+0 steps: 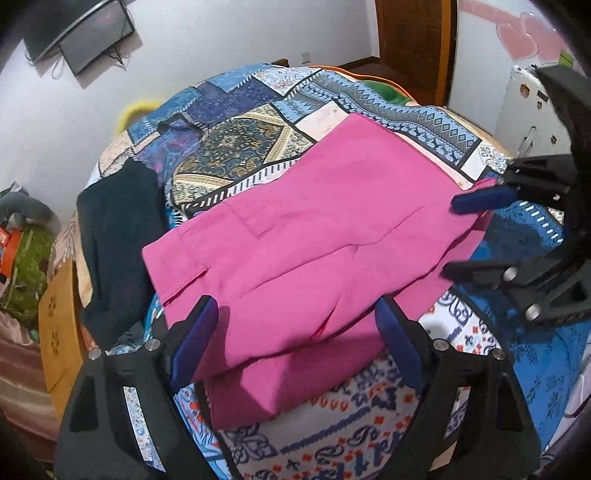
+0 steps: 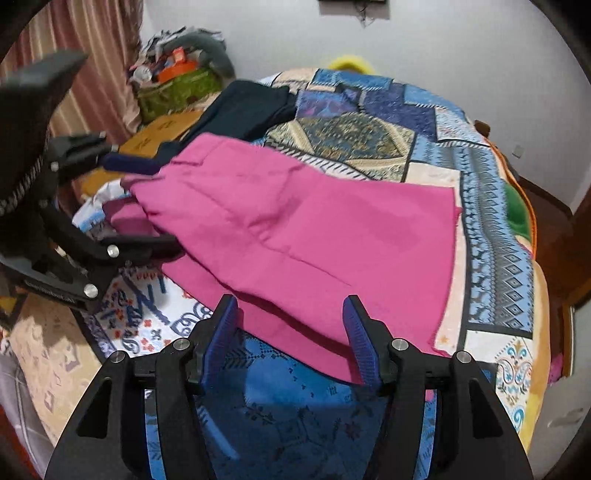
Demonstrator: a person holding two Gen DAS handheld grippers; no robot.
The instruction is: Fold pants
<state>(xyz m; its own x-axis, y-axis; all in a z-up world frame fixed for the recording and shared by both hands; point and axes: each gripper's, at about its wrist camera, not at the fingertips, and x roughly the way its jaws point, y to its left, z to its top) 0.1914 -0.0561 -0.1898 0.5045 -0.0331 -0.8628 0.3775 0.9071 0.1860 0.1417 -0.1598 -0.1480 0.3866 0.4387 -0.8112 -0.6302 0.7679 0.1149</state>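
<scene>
Pink pants (image 1: pixel 314 229) lie folded on a patchwork bedspread (image 1: pixel 240 147); they also show in the right wrist view (image 2: pixel 303 221). My left gripper (image 1: pixel 295 332) is open, its blue pads on either side of the pants' near edge, holding nothing. My right gripper (image 2: pixel 291 332) is open at the pants' other edge, with cloth lying between the pads. Each gripper shows in the other's view: the right one (image 1: pixel 465 236) at the pants' right corner, the left one (image 2: pixel 144 206) at their left end.
A dark navy garment (image 1: pixel 118 240) lies on the bed to the left of the pants. A wooden board (image 1: pixel 59 332) stands at the bed's edge. A pile of clutter (image 2: pixel 177 77) sits by the curtain. A wooden door (image 1: pixel 413 33) is behind the bed.
</scene>
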